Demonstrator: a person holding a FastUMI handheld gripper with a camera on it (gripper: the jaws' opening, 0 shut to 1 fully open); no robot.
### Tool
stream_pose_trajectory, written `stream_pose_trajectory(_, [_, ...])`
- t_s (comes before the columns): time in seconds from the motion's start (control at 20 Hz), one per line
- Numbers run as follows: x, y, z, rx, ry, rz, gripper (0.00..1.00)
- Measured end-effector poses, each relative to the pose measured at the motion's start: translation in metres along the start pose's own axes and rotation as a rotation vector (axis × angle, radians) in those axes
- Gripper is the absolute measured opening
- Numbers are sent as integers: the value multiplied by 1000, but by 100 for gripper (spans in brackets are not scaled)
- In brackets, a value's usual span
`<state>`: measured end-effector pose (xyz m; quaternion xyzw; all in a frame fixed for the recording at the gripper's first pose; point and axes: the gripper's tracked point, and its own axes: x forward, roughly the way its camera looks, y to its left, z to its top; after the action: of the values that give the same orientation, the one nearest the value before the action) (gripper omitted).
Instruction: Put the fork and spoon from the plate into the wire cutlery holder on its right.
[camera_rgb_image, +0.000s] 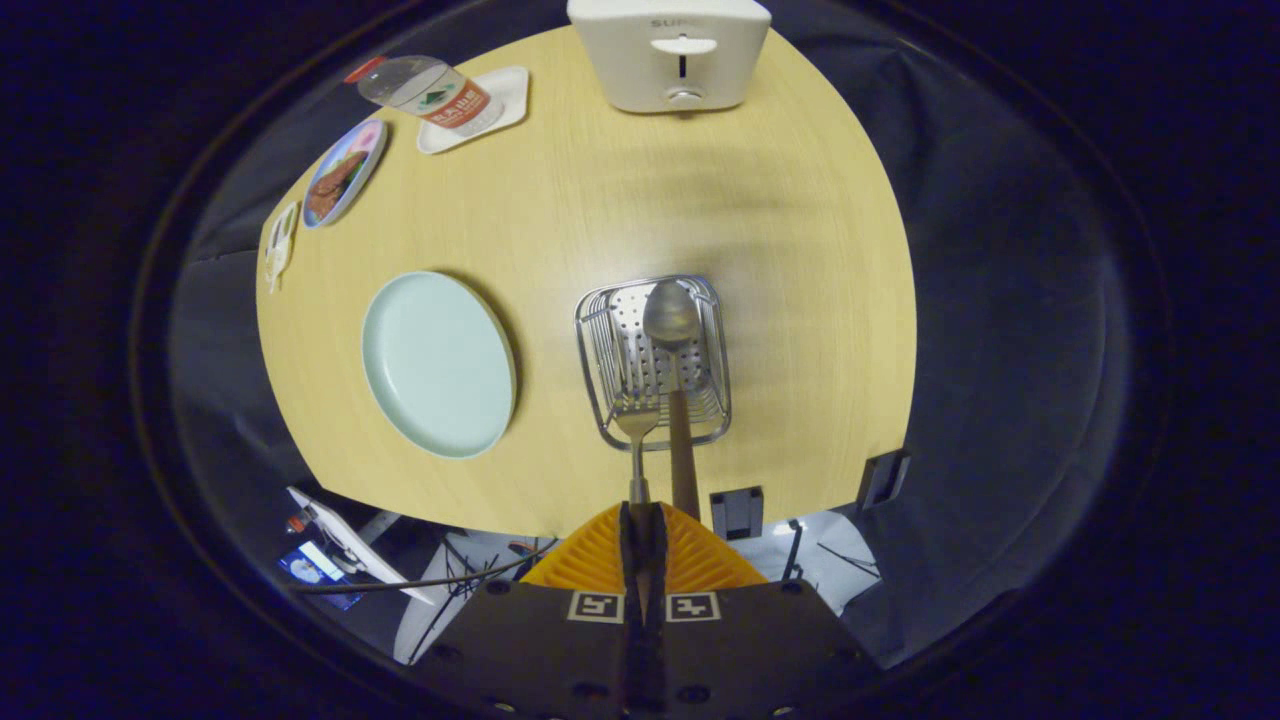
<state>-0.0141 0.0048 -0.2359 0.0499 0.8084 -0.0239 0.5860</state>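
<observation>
Clamping the handle of the fork (637, 440), the gripper (640, 520) hung above the near edge of the tabletop (640, 200), its two orange fingers (600, 555) pressed together on the thin metal stem. The fork's tines pointed forward and reached over the near rim of the wire cutlery holder (600, 340), which stood just ahead of the fingers. The spoon (672, 318) lay in that holder, its bowl toward the far side and its brown handle sticking out over the near rim, just right of the fork. To the left of the holder, a little apart from it, sat the pale green plate (438, 365) with nothing on it. Far across the tabletop stood a white toaster (670, 50). At the far left a plastic bottle (430, 92) lay on a small white tray (505, 95), with a patterned saucer (345, 172) beside it.
</observation>
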Motion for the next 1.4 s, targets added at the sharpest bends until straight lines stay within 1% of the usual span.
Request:
stream_pose_trajectory(0.15, [-1,4,7,-8,-13,9,2])
stream_pose_trajectory(0.2, [-1,5,11,-11,-26,7,7])
stream_pose_trajectory(0.25, [-3,6,12,-13,-35,10,7])
stream_pose_trajectory(0.3, [-3,7,14,-17,-48,11,12])
stream_pose_trajectory(0.4, [-8,6,18,-29,-84,9,11])
stream_pose_trajectory(0.45, [-11,9,22,-27,-107,27,10])
stream_pose_trajectory(0.5, [-15,10,21,-29,-124,31,23])
stream_pose_trajectory(0.55, [-18,10,22,-33,-144,36,29])
stream_pose_trajectory(0.6, [-21,12,24,-37,-171,48,32])
stream_pose_trajectory(0.65, [-25,15,27,-40,-201,59,37])
stream_pose_trajectory(0.7, [-30,18,28,-46,-235,80,46])
stream_pose_trajectory(0.8, [-40,29,38,-65,-325,134,65])
stream_pose_trajectory(0.95, [-58,36,52,-100,-501,152,76])
stream_pose_trajectory(1.0, [-65,43,57,-110,-567,171,80])
stream_pose_trajectory(1.1, [-85,53,67,-100,-713,204,80])
stream_pose_trajectory(1.2, [-101,59,70,-104,-840,212,80])
stream_pose_trajectory(1.3, [-118,60,67,-118,-958,201,80])
stream_pose_trajectory(1.4, [-145,62,64,-127,-1098,174,80])
